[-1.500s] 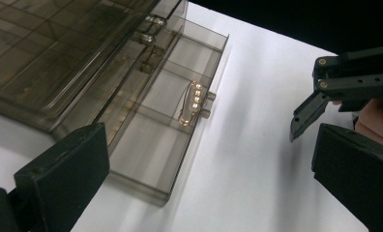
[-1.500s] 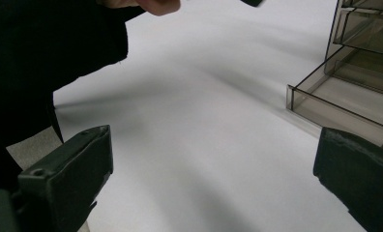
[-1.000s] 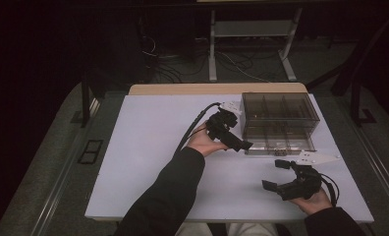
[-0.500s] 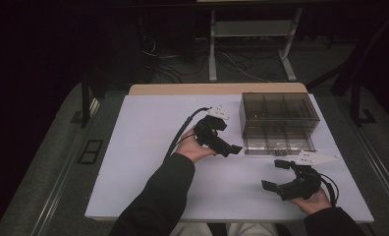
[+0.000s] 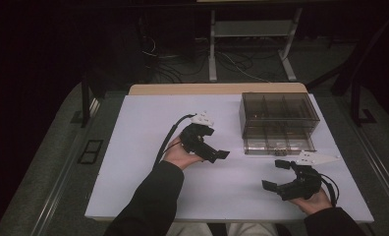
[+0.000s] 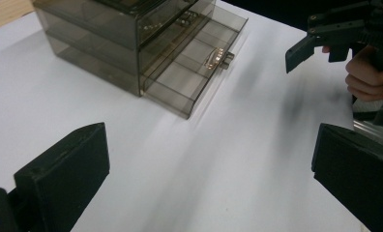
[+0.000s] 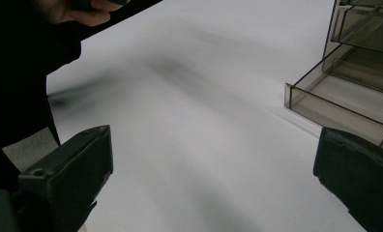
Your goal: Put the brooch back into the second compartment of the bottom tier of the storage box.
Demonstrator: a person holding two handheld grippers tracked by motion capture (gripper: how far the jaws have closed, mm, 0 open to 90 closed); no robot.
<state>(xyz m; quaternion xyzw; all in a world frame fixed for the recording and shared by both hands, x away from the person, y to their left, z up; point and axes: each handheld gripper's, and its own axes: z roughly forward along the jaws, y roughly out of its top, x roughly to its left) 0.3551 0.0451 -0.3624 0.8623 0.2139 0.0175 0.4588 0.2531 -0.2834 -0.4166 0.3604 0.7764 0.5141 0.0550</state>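
Note:
A smoky clear drawer box (image 5: 279, 112) stands at the back right of the white table (image 5: 143, 162). Its lowest drawer (image 5: 273, 145) is pulled out toward the person. In the left gripper view the drawer (image 6: 189, 72) looks bare inside, with a small metal pull (image 6: 217, 57) on its front. My left gripper (image 5: 216, 153) hovers left of the drawer, open, nothing between its jaws (image 6: 209, 169). My right gripper (image 5: 276, 175) hangs near the front right edge, open and holding nothing (image 7: 213, 174). It faces left, with the drawer's corner (image 7: 325, 104) at its right.
A white three-cornered plate (image 5: 316, 157) lies beside the drawer front, above the right hand. A dark sleeve (image 7: 20, 72) crosses the left of the right gripper view. Beyond the table's far wooden edge (image 5: 217, 89) are a metal stand and cables on the floor.
My left gripper has drawn back from the drawer box, leftward and toward the person. The right gripper has stayed where it was.

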